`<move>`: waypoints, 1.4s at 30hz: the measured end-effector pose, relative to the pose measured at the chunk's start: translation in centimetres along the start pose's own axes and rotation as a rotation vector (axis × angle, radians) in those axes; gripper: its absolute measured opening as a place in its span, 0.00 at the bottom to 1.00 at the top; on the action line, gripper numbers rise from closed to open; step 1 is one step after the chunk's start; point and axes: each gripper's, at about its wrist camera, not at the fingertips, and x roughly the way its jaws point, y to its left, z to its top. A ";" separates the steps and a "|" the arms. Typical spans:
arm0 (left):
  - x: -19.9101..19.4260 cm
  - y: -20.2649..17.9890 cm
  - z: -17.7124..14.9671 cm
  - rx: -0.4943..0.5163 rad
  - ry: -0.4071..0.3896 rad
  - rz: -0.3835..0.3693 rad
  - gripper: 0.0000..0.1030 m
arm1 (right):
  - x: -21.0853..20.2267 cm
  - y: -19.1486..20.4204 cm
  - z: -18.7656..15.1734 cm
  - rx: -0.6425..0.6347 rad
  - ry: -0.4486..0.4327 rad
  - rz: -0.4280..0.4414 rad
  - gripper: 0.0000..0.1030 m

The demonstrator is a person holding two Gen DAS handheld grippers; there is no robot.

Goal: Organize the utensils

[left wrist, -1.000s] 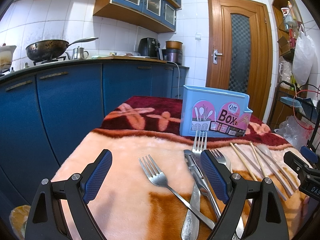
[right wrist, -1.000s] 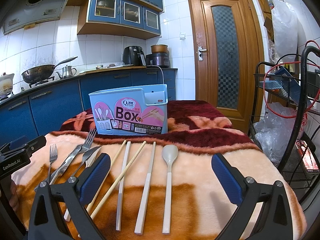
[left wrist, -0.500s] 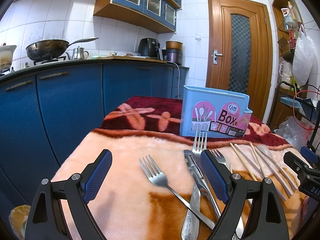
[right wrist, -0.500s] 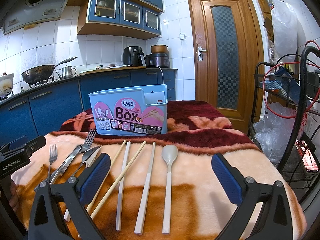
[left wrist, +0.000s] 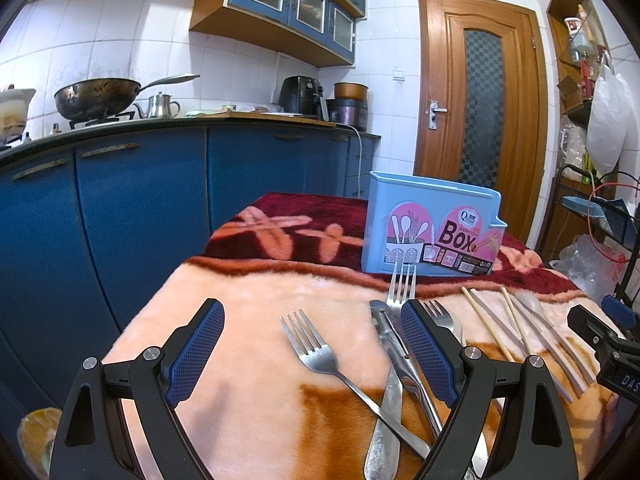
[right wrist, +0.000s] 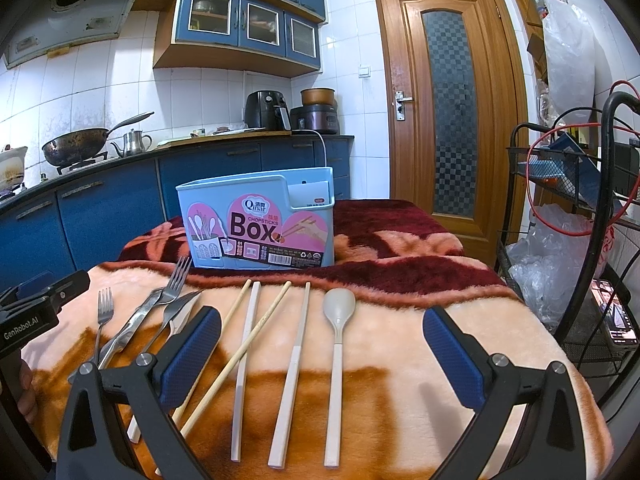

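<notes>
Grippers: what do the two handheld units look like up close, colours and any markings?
Both match: the left gripper and right gripper have black angular plastic linkage arms joined by silver round pivot bolts, with blue cross-hatched rubber pads on the fingers. White "GenRobot.AI" lettering marks the left unit's black body, seen from the right wrist camera.

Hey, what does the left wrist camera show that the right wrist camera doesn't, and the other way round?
Only the left wrist view shows an orange fruit low at the left edge.

Only the right wrist view shows the range hood and a phone on the wire rack.

Both show the blue chopsticks box, forks, chopsticks, spoon, wok and door, with each gripper open and empty.
</notes>
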 end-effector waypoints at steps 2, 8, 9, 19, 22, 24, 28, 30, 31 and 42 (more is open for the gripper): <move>-0.1 -0.3 0.0 0.001 0.005 0.000 0.88 | 0.1 -0.3 0.0 0.002 0.013 0.005 1.00; -0.3 0.3 0.5 -0.002 0.035 0.012 0.88 | 0.7 -0.9 0.6 0.013 0.058 0.036 1.00; -0.3 0.3 0.6 -0.003 0.040 0.010 0.88 | 0.8 -1.0 0.8 0.011 0.071 0.042 1.00; 0.7 1.8 2.5 0.005 0.195 -0.007 0.88 | 1.4 -1.1 3.3 -0.063 0.192 0.047 1.00; 1.3 2.0 2.8 0.018 0.253 -0.017 0.88 | 2.4 -1.4 3.7 -0.091 0.274 0.028 1.00; 1.8 2.1 2.9 0.019 0.292 -0.025 0.88 | 3.3 -1.7 3.9 -0.094 0.344 0.019 1.00; 2.8 2.4 2.5 -0.012 0.367 -0.058 0.88 | 5.1 -2.5 3.8 -0.070 0.467 0.026 0.99; 3.3 2.5 2.2 -0.036 0.406 -0.081 0.87 | 5.6 -2.8 3.8 -0.065 0.515 0.031 0.95; 3.7 2.6 1.9 -0.055 0.438 -0.098 0.87 | 5.9 -2.9 3.8 -0.062 0.537 0.040 0.92; 5.1 1.5 1.4 -0.097 0.610 -0.216 0.58 | 7.5 -2.6 3.8 -0.081 0.702 0.103 0.53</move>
